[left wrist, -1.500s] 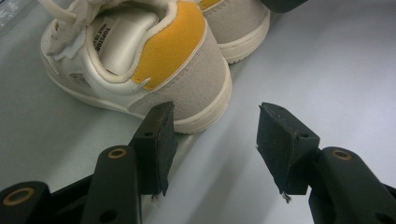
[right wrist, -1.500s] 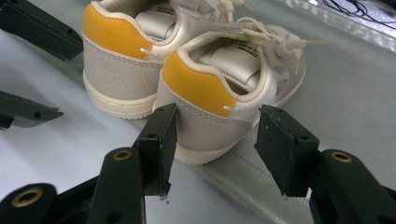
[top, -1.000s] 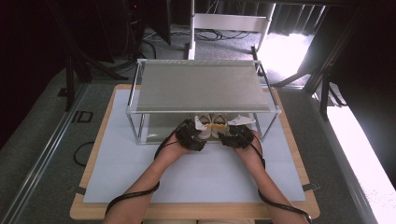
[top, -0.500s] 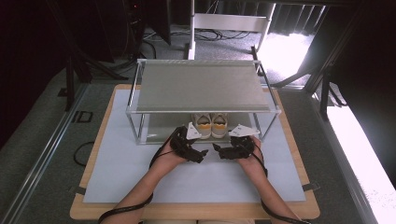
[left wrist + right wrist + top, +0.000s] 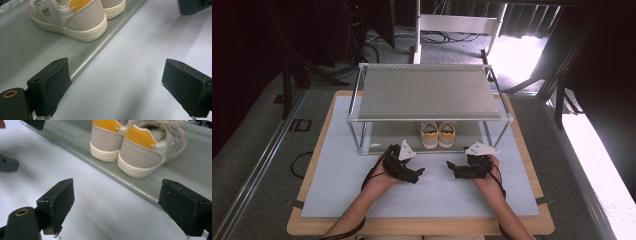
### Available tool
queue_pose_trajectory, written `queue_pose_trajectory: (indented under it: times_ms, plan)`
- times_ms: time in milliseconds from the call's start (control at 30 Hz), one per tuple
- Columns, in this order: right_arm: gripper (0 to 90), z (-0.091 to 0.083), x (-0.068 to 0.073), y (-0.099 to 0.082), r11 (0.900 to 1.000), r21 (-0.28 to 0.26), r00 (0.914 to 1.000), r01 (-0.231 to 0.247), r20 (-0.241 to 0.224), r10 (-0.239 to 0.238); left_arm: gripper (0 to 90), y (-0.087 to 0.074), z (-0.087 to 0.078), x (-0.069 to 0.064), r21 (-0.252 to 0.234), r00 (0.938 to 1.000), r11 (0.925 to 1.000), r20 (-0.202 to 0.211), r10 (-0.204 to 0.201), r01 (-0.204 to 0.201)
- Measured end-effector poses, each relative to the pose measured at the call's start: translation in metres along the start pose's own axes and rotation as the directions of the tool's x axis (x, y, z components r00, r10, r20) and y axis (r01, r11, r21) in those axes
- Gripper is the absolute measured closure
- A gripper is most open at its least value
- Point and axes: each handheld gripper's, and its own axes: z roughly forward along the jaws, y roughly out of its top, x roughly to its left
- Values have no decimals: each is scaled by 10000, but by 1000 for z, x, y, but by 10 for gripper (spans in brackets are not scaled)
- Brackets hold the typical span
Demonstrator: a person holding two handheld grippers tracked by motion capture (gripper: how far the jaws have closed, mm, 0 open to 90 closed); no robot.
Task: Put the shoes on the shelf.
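A pair of beige sneakers (image 5: 438,134) with yellow heel tabs stands side by side on the lower shelf of a metal rack (image 5: 427,92), heels toward me. Both grippers hover over the white mat just in front of the rack. My left gripper (image 5: 414,172) is left of the shoes and my right gripper (image 5: 452,167) is right of it, tips facing each other. In the left gripper view the jaws of the left gripper (image 5: 115,67) stand wide apart over bare mat, the near sneaker (image 5: 75,20) beyond them. My right gripper (image 5: 117,185) likewise gapes with the sneakers (image 5: 140,147) ahead. Both pairs of jaws have just been opening, with nothing between them.
The rack's lower shelf edge (image 5: 95,50) forms a low step up from the mat (image 5: 427,192). Thin corner posts (image 5: 358,137) carry the grey top shelf above the shoes. The mat lies on a wooden board (image 5: 312,227) whose front edge is close to the person's forearms.
Both hands have drawn back from under the rack toward the person. The jaws have opened, and the sneakers stay standing on the lower shelf.
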Motion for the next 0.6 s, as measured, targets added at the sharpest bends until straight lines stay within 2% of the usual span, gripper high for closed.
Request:
queue_pose_trajectory:
  times_ms: [167,267,367,400,533,600]
  plan:
    - [126,-12,-6,-12,9999,-85,9999,-119,11,119,78,-11,-8,1,-47,9998,9998,-47,-186,186]
    - [126,-23,-10,-22,9998,-175,9998,-132,173,135,78,-19,-12,2,10,9996,9998,-183,-199,200]
    - [125,-30,-14,-28,9988,-327,9991,-370,184,376,78,-23,-16,3,-92,9994,9995,-183,-304,302]
    - [126,-37,-17,-33,9983,-384,9984,-431,341,444,79,-27,-19,4,-114,9992,9994,-243,-328,325]
    - [126,-48,-23,-40,9980,-421,9966,-476,645,503,78,-31,-21,6,-82,9987,9991,-308,-418,415]
    - [126,-57,-29,-48,9964,-483,9927,-700,948,744,78,-35,-23,7,-73,9985,9990,-329,-447,444]
